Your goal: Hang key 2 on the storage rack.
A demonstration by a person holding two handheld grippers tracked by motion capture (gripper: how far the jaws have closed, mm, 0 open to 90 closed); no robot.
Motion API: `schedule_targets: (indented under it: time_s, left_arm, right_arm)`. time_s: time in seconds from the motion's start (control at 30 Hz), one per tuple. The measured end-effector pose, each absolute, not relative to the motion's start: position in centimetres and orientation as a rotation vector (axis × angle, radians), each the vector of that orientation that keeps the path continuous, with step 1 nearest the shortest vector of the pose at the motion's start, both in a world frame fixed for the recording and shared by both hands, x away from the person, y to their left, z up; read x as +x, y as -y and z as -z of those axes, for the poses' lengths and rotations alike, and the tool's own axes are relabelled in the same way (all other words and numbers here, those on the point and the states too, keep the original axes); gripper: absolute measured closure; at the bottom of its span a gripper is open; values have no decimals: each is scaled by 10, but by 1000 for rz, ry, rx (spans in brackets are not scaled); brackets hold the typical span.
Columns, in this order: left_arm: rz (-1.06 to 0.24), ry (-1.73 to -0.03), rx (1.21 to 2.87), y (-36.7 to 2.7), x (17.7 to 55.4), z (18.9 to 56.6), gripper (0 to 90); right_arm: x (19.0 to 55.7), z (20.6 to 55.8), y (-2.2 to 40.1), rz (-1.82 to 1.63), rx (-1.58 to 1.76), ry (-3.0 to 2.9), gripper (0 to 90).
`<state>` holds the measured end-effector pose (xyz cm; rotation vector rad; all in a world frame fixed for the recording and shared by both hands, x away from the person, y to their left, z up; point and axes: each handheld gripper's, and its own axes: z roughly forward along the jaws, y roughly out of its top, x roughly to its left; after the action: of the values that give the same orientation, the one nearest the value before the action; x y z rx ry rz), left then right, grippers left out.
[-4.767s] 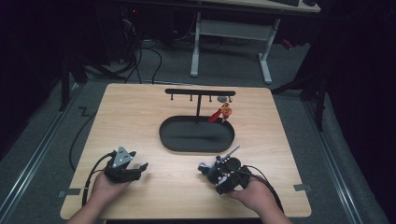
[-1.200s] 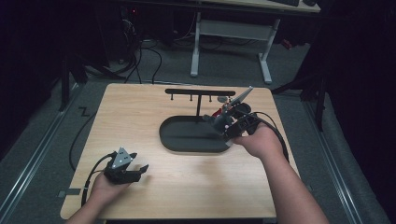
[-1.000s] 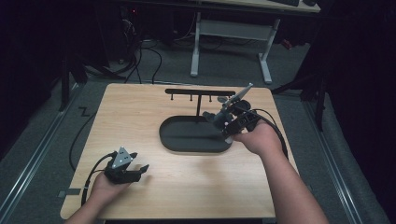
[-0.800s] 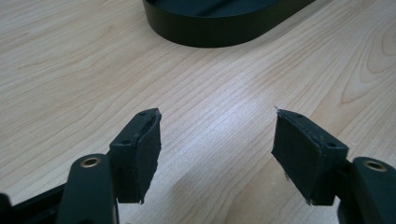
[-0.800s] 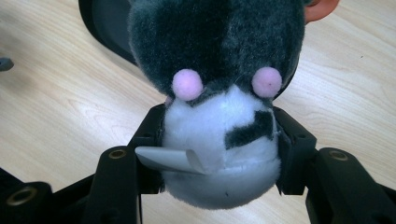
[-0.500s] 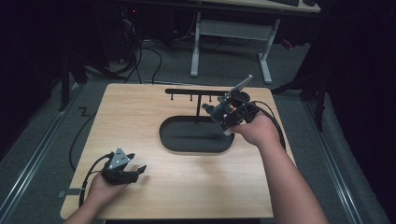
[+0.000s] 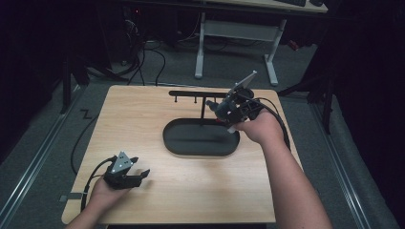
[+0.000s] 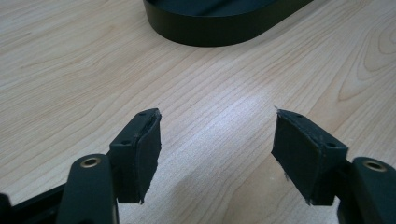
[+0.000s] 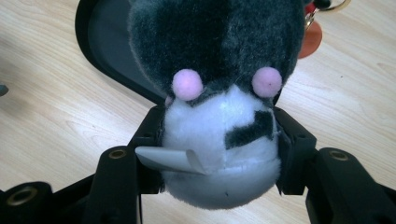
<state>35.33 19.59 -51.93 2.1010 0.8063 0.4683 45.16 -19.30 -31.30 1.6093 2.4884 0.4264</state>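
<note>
Since the earlier frames the right gripper (image 7: pixel 224 109) has lifted a grey-and-white plush toy (image 9: pixel 219 93), clamped between its jaws, above the black oval tray's (image 7: pixel 200 149) far right end. Nothing lies in that tray on the wooden table (image 7: pixel 143 119). Near the front edge, the left gripper (image 8: pixel 217 154) rests with jaws apart.

L fingers (image 8: pixel 148 154) apart, R fingers (image 9: pixel 148 135) clamped.

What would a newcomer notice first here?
The grey-and-white plush toy with pink dots, clamped in the right claw above the far right end of the black oval tray. Behind it stands a black hook rack; the left claw rests open near the table's front left.
</note>
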Motion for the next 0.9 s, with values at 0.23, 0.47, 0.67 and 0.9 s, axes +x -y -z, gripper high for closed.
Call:
schedule_targets:
  time_s: [0.23,0.47,0.67,0.9]
  left_arm:
    - [-475,-791,2114,-193,351,519,326]
    - [-470,-791,2119,-193,352,520,327]
    - [-470,-783,2123,-191,351,520,328]
    - [-464,-781,2123,-191,351,520,328]
  right_arm:
    - [456,310,195,-431,1623,-2427,473]
    - [455,325,198,-404,1650,-2434,473]
    - [454,349,192,-393,1647,-2473,472]
    - [465,375,179,-395,1658,-2507,470]
